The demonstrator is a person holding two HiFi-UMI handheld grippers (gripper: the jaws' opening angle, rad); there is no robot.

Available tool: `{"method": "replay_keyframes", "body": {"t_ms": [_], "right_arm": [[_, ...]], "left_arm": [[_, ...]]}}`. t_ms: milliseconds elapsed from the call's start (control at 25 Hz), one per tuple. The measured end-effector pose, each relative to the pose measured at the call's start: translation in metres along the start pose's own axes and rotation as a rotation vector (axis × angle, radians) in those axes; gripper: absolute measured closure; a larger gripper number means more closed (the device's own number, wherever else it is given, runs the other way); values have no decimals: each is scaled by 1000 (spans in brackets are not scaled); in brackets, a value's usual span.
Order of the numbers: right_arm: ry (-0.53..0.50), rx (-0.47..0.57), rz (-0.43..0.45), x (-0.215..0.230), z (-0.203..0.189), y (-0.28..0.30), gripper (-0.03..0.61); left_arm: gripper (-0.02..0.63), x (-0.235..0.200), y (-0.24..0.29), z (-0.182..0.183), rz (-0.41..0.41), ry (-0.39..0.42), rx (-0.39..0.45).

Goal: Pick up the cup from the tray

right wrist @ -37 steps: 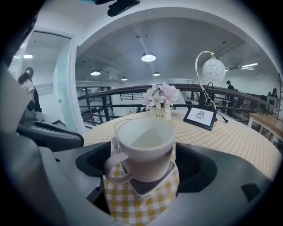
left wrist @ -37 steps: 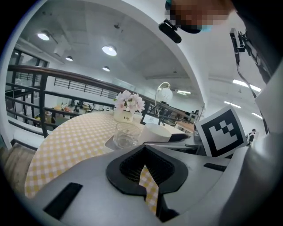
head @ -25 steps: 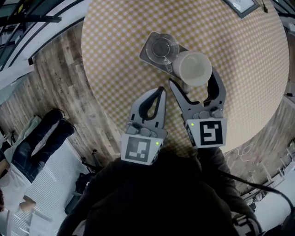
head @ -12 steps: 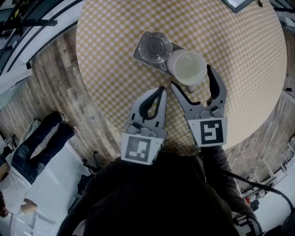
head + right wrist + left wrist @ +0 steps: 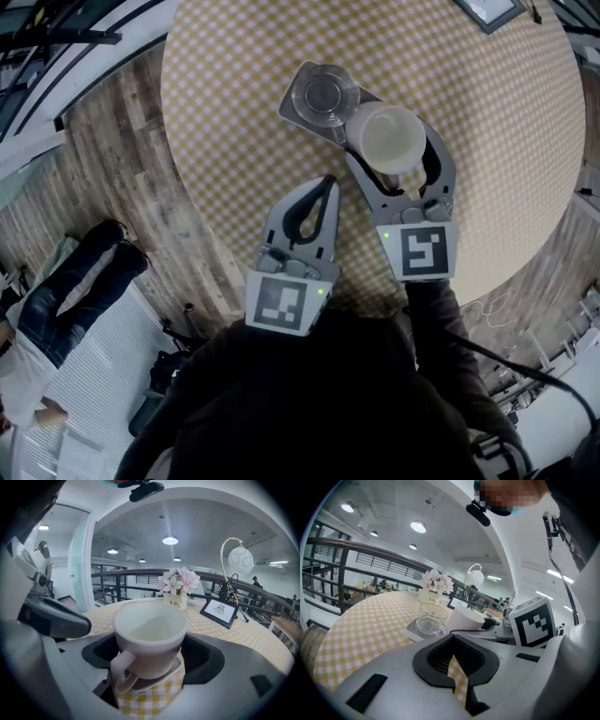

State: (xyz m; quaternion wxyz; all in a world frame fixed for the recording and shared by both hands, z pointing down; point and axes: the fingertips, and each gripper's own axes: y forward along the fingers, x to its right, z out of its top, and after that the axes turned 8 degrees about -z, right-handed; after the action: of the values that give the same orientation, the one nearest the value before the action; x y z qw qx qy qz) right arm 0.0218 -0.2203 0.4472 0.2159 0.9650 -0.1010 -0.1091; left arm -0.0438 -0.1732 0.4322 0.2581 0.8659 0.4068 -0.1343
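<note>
The left hand-held gripper point(image 5: 327, 187) hangs with jaws together and empty over the checked worktop point(image 5: 487, 112). Beside it, the right hand-held gripper point(image 5: 389, 157) clasps the white cup point(image 5: 386, 134) on the tray point(image 5: 291, 106), just beside 1 glass point(image 5: 323, 94). Beyond stand a flower vase point(image 5: 177, 587) and a framed card point(image 5: 219, 610).

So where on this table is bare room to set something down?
Bare checked cloth lies left of the tray, out to the table's edge, and right of the white cup, this side of the picture frame. Crowded: the tray, filled by the glass and cup, and the near side, where the right tongs flank the cup beside the left tongs.
</note>
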Motion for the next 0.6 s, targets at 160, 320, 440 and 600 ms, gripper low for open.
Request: {"method": "replay_keyframes", "body": {"t_ms": [160,320,440,600], "right_arm": [[51,48,-24,1,12,-7,179],[71,102,-48,10,27,-24,179],[66,123,-72,21,31,-41,179],[70,137,-122,41,33,-66,179]], "left_arm": [[609,3,-6,4,12,19,9],[609,14,-13,9,13,51,32],[609,31,-14,12,-4,78,46],[609,58,-14,19,-42,113,59]]}}
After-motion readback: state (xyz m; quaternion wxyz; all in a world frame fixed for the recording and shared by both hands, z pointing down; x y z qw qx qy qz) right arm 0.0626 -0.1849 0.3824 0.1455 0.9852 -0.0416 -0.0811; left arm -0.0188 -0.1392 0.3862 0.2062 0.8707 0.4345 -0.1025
